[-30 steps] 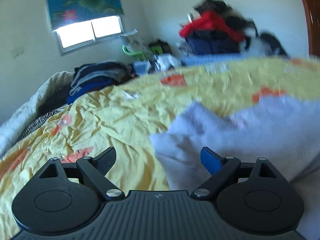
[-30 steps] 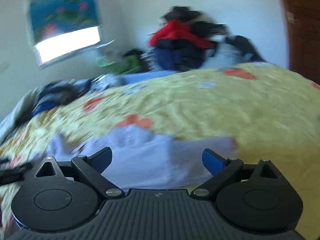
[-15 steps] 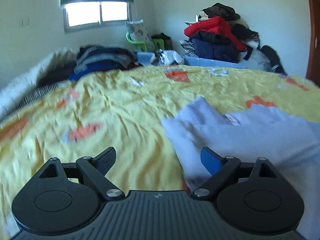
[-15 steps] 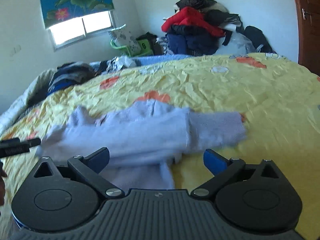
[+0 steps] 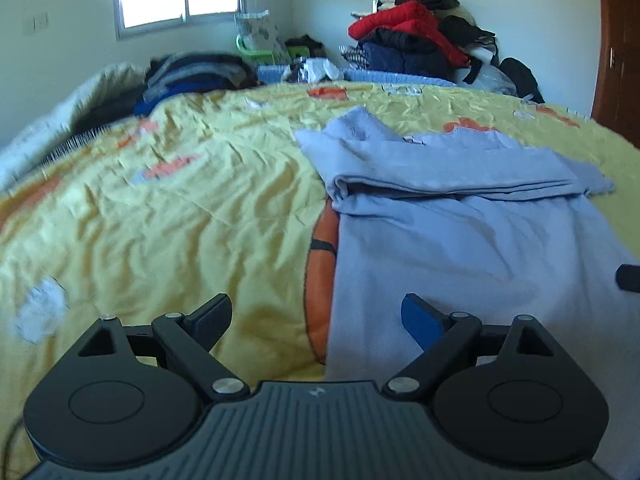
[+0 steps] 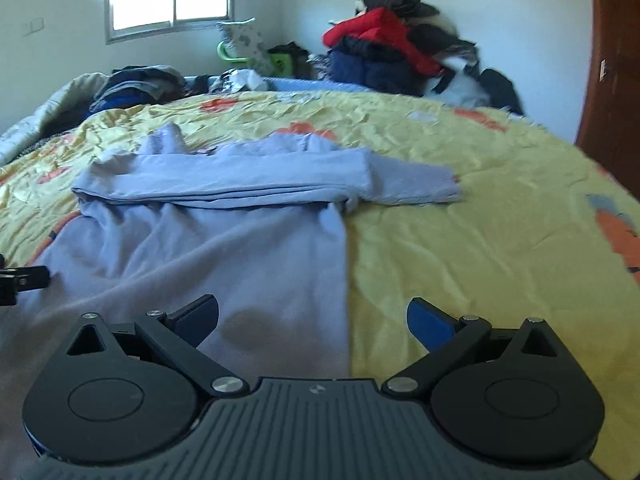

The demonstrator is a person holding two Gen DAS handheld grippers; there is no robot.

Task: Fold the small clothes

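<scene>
Your left tongs are spread wide and hold nothing; their left finger sits over bare yellow bedspread, their blue-padded right finger over the near hem of the pale blue top. Your right tongs are equally wide and empty, with the left finger over the top and the right finger over the bedspread, so the garment's side edge runs up between them.

Just ahead of both tongs the top's body lies flat. Beyond that its sleeves are folded across the chest in a layered band, one cuff sticking out past the right edge.

Far ahead, past the bed, a heap of dark and red clothes stands against the wall, right of the window.
</scene>
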